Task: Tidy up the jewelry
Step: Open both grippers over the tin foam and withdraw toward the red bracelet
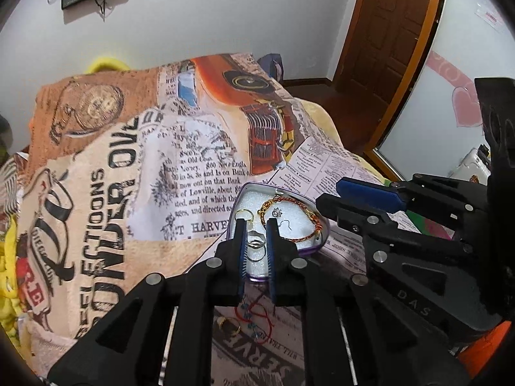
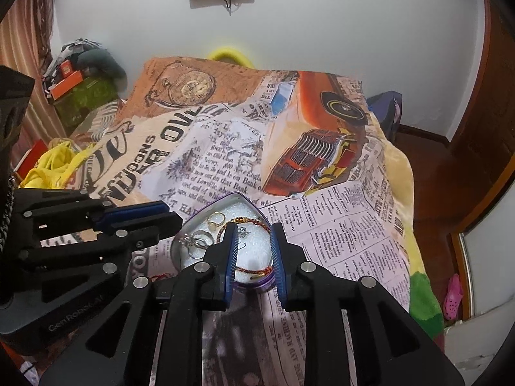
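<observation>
A heart-shaped purple tin (image 1: 318,243) with white foam lining lies on the printed blanket; it also shows in the right wrist view (image 2: 176,247). Inside are a red-gold braided bracelet (image 1: 317,222), a gold ring (image 1: 243,215), silver rings (image 1: 256,245) and a small earring (image 1: 276,213). My left gripper (image 1: 256,223) hovers over the tin's left side, jaws open a little, around the silver rings without closing on them. My right gripper (image 2: 254,231) is open over the tin's right side, above the bracelet (image 2: 254,270). A red string bracelet (image 1: 257,317) and a gold ring (image 1: 228,323) lie on the blanket near me.
The blanket (image 2: 338,225) with newspaper and car print covers the bed. Yellow cloth (image 2: 54,164) and clutter lie at the left. A wooden door (image 1: 392,32) and a mirror (image 1: 450,122) stand at the right. A pink shoe (image 2: 453,296) lies on the floor.
</observation>
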`<state>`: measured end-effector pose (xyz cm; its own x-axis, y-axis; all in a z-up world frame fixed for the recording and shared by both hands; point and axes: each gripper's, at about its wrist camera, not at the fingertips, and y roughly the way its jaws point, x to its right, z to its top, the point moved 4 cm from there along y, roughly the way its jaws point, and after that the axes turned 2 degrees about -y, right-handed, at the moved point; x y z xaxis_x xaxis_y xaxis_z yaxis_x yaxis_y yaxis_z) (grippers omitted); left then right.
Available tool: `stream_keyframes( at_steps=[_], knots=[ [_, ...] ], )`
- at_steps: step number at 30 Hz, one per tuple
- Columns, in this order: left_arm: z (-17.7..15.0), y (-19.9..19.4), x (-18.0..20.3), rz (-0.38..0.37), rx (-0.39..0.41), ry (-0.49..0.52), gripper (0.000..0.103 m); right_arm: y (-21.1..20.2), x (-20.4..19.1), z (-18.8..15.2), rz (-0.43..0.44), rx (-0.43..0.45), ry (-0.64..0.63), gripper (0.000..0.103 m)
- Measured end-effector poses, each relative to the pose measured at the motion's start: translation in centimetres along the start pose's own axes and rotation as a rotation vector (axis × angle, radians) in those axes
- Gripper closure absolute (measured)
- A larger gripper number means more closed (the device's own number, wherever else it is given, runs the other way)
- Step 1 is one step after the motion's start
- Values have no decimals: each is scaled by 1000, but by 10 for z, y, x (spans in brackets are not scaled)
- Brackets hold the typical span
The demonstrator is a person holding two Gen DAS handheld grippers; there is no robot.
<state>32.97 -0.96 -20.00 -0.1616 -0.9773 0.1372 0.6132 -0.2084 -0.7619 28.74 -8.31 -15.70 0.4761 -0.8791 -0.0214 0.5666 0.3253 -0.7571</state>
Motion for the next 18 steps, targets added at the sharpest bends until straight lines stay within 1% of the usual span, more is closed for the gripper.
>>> stream_keyframes(
  at_steps=[2,4,6,9,14,18],
  knots=[
    [0,-10,2,9,14,10,87,-8,-1,0,0,8,1,83],
    [-1,-21,5,24,30,23,82,-15,-3,1,-6,18,0,77],
    [-2,-32,6,37,45,34,79,-22,-4,0,-10,32,2,65],
    [-4,-47,6,54,64,39,75,-34,-7,0,-15,55,3,64],
    [-11,-65,-2,70,82,27,70,-44,-14,-4,-19,61,-4,64],
    [-19,-69,-11,85,69,12,68,-44,-21,-10,-17,48,-17,64]
  ],
)
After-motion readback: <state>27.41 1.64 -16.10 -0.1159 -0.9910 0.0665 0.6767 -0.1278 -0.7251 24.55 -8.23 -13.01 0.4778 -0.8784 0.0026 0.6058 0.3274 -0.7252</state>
